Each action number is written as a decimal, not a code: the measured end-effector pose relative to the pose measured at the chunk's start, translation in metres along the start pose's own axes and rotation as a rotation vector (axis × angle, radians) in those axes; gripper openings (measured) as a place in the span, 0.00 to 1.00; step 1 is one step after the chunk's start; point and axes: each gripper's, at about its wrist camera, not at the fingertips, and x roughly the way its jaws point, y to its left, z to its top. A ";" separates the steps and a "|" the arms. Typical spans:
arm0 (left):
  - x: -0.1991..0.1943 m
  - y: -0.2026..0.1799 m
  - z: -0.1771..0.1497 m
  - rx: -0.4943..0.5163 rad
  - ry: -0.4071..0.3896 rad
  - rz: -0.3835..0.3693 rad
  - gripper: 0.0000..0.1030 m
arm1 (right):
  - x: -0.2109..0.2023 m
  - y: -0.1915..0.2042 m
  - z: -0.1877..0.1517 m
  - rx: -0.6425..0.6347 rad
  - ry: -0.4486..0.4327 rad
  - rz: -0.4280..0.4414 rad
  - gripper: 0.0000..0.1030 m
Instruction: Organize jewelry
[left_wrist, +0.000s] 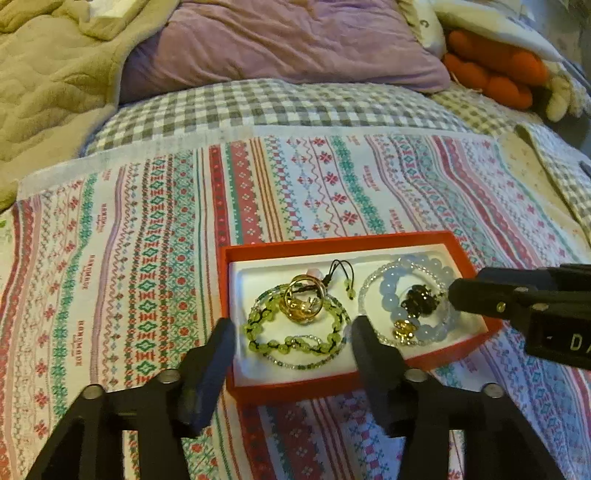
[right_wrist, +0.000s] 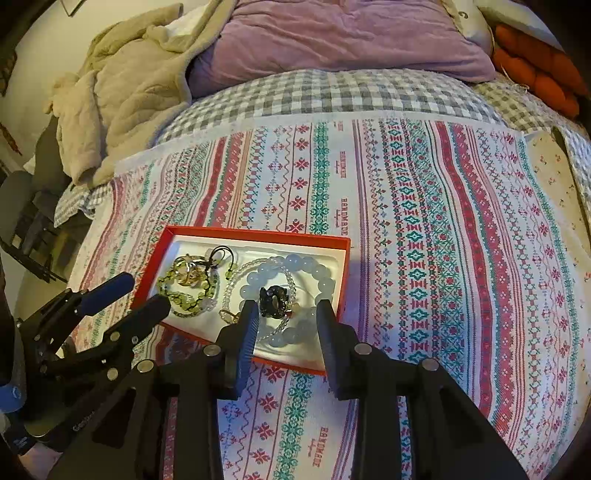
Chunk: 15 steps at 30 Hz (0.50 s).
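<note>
**Jewelry in box; both grippers open above it**

The jewelry lies inside the red box (left_wrist: 343, 387), on its white liner. On one side: a green bead bracelet (left_wrist: 295, 334) with gold rings (left_wrist: 304, 301) resting on it and a black cord (left_wrist: 338, 271) trailing toward the far wall. On the other: a pale blue bead bracelet (right_wrist: 295, 295) ringing a dark charm (right_wrist: 275, 295), with a clear bead strand (right_wrist: 236, 277) looped alongside. Pieces are grouped by side, which suggests sorting is largely done.

The box sits on a patterned cloth (left_wrist: 147, 258) spread over the bed, a flat, contrasting surface for small items.

The left gripper (left_wrist: 293, 345) hangs over the green bracelet, jaws apart, nothing between the pads. The right gripper (right_wrist: 288, 325) hangs over the blue bracelet, jaws parted, straddling its near beads without pressing them. Each stands over its own half, likely just clear of a placed piece.

Nothing remains loose on the cloth.
</note>
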 end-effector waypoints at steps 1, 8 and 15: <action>-0.003 0.000 0.000 0.001 -0.003 0.004 0.63 | -0.002 0.000 0.000 0.000 -0.002 0.002 0.34; -0.021 -0.007 -0.004 0.020 -0.018 0.042 0.86 | -0.023 -0.001 -0.006 0.008 -0.022 0.019 0.65; -0.032 -0.009 -0.012 0.017 -0.007 0.072 0.93 | -0.040 0.000 -0.018 -0.004 -0.025 -0.023 0.75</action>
